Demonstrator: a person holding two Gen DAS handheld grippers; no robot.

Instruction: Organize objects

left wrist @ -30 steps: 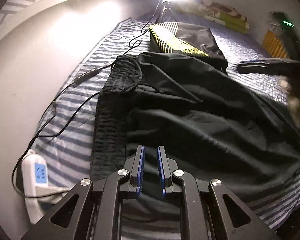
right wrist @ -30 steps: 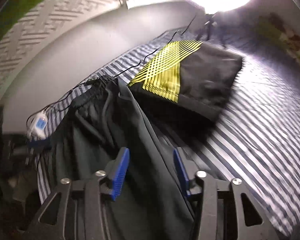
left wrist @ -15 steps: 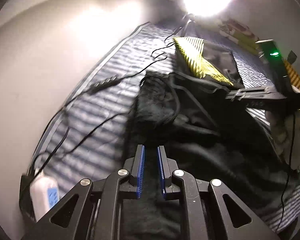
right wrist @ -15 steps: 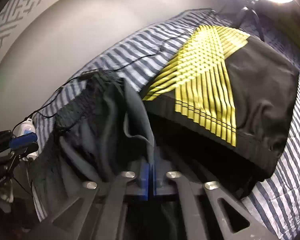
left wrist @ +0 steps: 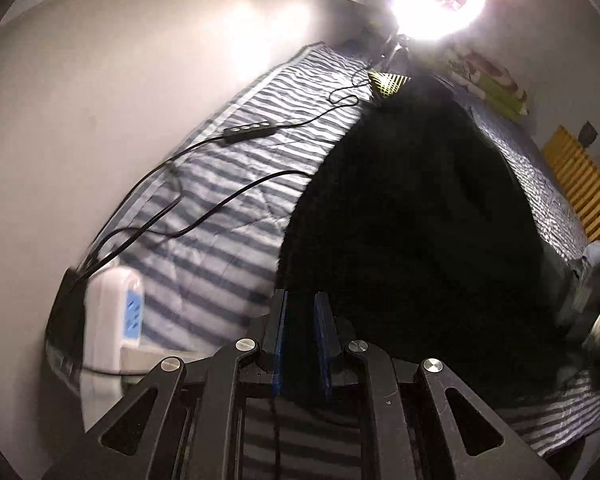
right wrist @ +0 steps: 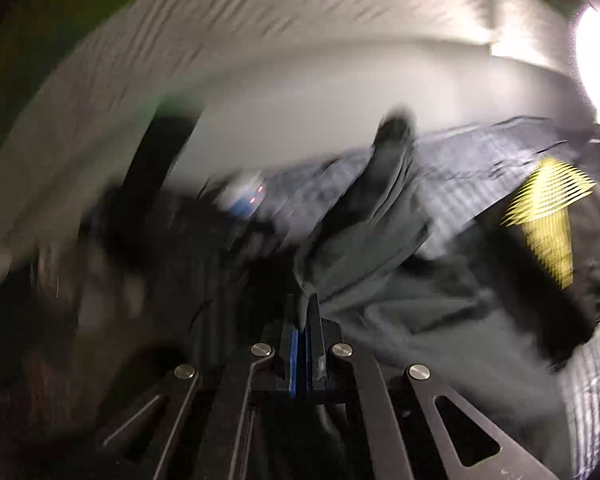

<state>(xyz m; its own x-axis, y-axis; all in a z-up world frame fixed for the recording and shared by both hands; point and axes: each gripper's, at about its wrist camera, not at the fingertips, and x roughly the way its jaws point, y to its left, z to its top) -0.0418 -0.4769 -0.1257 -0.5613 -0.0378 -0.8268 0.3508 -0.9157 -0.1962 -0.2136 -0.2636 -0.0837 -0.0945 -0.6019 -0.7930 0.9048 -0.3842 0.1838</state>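
Our right gripper (right wrist: 301, 320), wide a second ago, now pinches the dark shorts (right wrist: 380, 216); left gripper (left wrist: 303, 320) also grips them, lifting begun.

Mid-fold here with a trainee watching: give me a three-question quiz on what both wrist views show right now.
1. True or false: the right hand-held gripper is pinching a fold of the dark shorts.
2. Multiple choice: in the left wrist view, what lies on the striped bedsheet beside the dark shorts? A) a book B) a black cable with an inline remote C) a shoe
3. Fill in: the folded black garment farther up the bed has a ____ striped pattern.

Key: 1 true; 2 B; 3 yellow
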